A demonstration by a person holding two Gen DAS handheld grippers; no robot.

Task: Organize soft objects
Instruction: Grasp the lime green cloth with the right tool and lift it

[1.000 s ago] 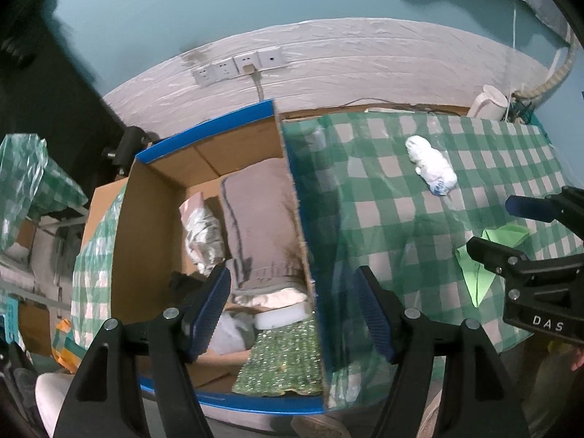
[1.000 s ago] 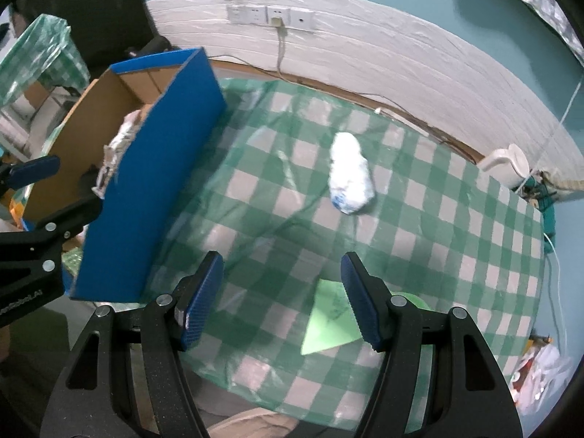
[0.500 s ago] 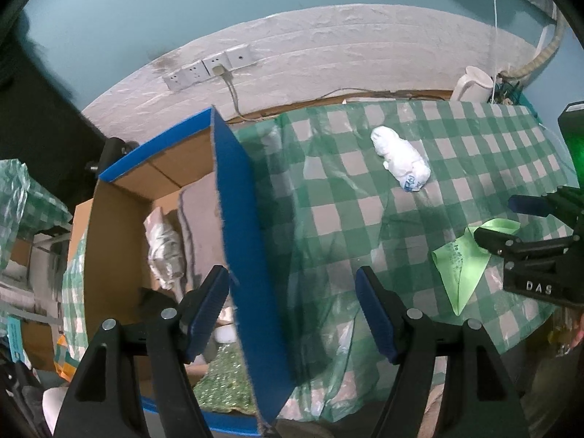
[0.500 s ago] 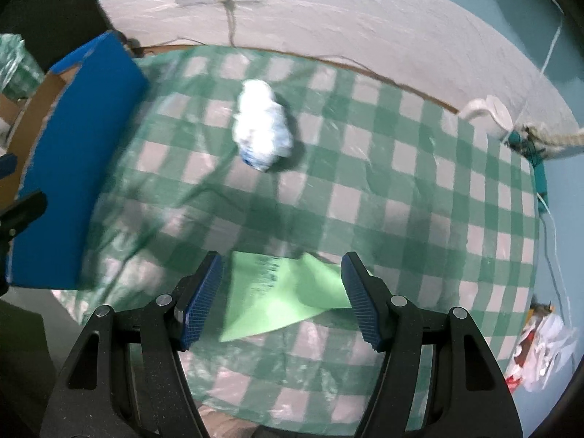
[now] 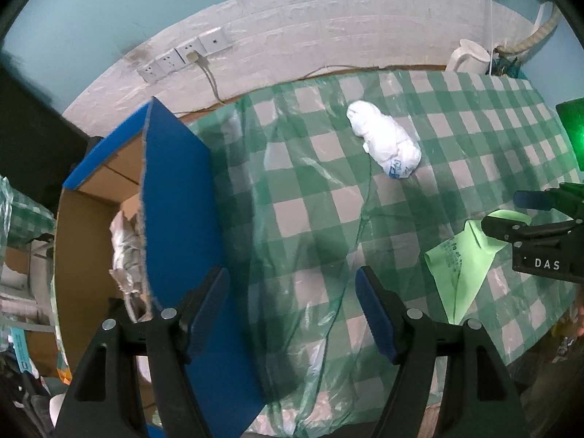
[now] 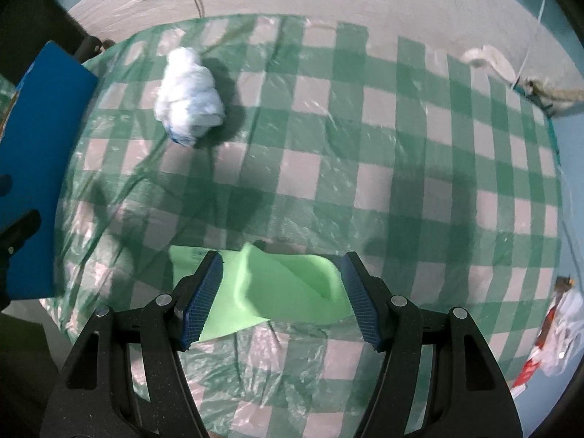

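Note:
A light green folded bag (image 6: 281, 288) lies on the checked tablecloth near the front edge; it also shows in the left wrist view (image 5: 463, 266). My right gripper (image 6: 281, 292) is open, its fingers on either side of the bag, just above it. A crumpled white plastic bag (image 6: 189, 91) lies farther back to the left; it also shows in the left wrist view (image 5: 387, 146). My left gripper (image 5: 292, 306) is open and empty above the table, beside the blue wall of the cardboard box (image 5: 179, 200). The box holds a white crumpled item (image 5: 126, 248).
The green-and-white checked tablecloth (image 6: 365, 168) is covered in clear plastic. A white kettle (image 5: 469, 54) and cables sit at the back right corner. Wall sockets (image 5: 186, 54) are on the white wall behind. A plastic bag (image 6: 558, 321) hangs off the table's right side.
Both grippers have swung right, away from the box. The right gripper has come down over the green bag, which now lies between its fingers. The box interior has mostly left the left view.

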